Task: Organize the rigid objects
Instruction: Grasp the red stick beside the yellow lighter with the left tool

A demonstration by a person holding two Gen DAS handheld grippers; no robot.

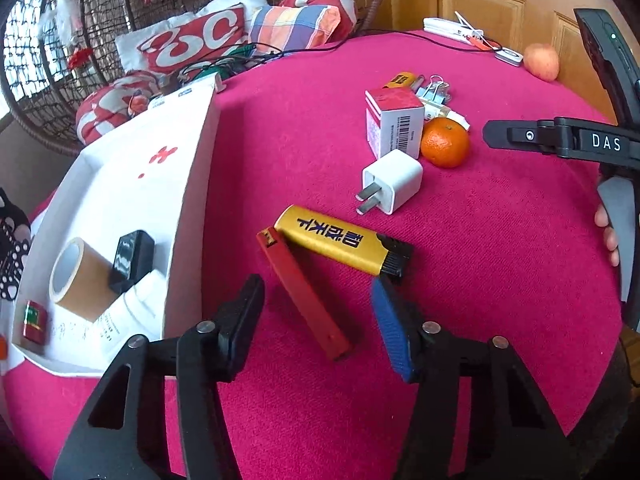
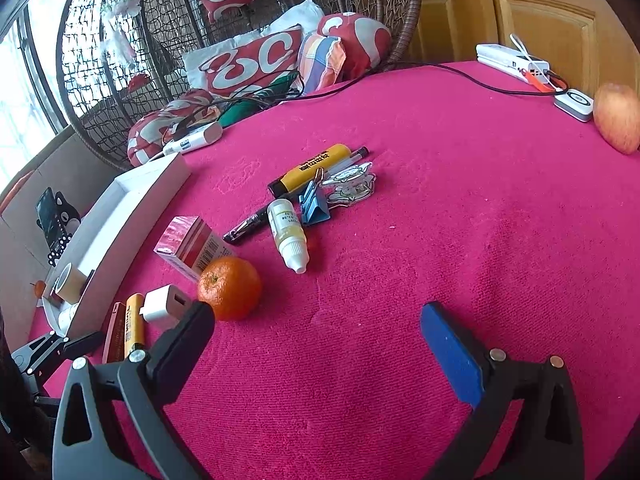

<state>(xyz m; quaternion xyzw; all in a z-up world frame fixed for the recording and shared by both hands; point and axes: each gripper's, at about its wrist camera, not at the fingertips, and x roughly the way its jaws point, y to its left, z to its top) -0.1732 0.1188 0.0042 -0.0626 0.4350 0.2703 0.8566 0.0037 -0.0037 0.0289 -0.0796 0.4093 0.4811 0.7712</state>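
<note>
Left wrist view: the left gripper (image 1: pixel 320 312) stands half open, astride the red stick (image 1: pixel 304 296) beside the white box (image 1: pixel 192 200) near the table's (image 1: pixel 480 260) edge, pads not touching. Light, stiff, probably slick; grip mid-length across its narrow sides. The right gripper (image 2: pixel 320 344) gapes wide, empty.

Two lighters (image 1: pixel 344 242), one tangerine (image 1: pixel 445 143), one apple (image 1: pixel 541 61)

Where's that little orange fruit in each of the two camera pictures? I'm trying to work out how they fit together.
Left wrist view: the mandarin sits right of centre, upper half, beside the pink-and-white box and behind the white charger plug.
Right wrist view: the mandarin lies left of centre, just beyond the black finger.
Shared landmark: the pink-and-white box, next to the fruit in both.
</note>
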